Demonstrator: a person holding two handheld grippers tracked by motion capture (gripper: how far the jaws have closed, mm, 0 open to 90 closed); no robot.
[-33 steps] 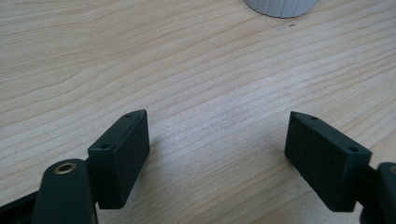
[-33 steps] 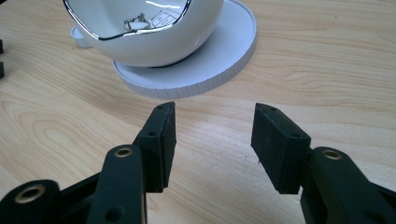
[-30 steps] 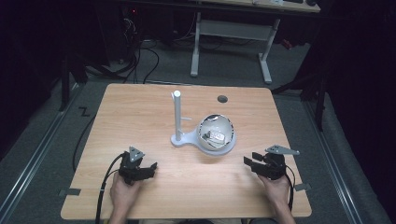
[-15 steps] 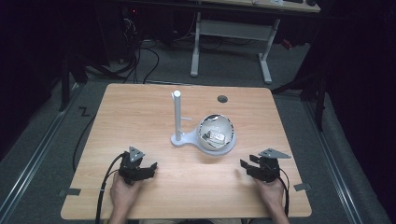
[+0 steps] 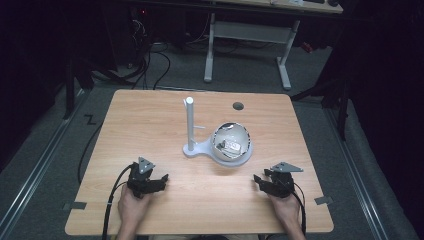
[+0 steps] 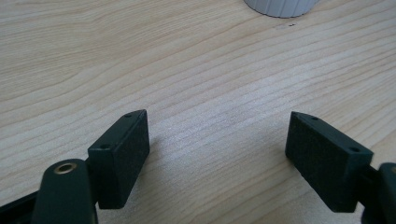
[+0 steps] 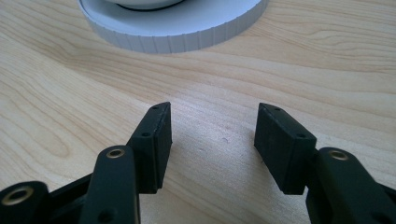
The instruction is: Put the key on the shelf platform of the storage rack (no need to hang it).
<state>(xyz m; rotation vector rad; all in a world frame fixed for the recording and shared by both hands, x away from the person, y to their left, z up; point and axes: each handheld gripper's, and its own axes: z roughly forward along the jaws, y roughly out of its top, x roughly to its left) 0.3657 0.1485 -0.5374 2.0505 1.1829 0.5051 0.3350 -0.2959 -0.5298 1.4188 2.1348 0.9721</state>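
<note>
Both fingers [image 6: 123, 154] apart, empty

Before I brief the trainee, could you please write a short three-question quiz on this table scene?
1. True or false: the left gripper is shut on the bowl.
2. Which gripper lies nearer the white stand: A left, B right, C cannot tell?
3. Fill in: the stand's post rises to the ____ of the bowl, seen from the high view.

Key
1. False: both grippers are open, jaws apart over the bare table.
2. C: in the high view they sit about equally far from it.
3. Left.
</note>
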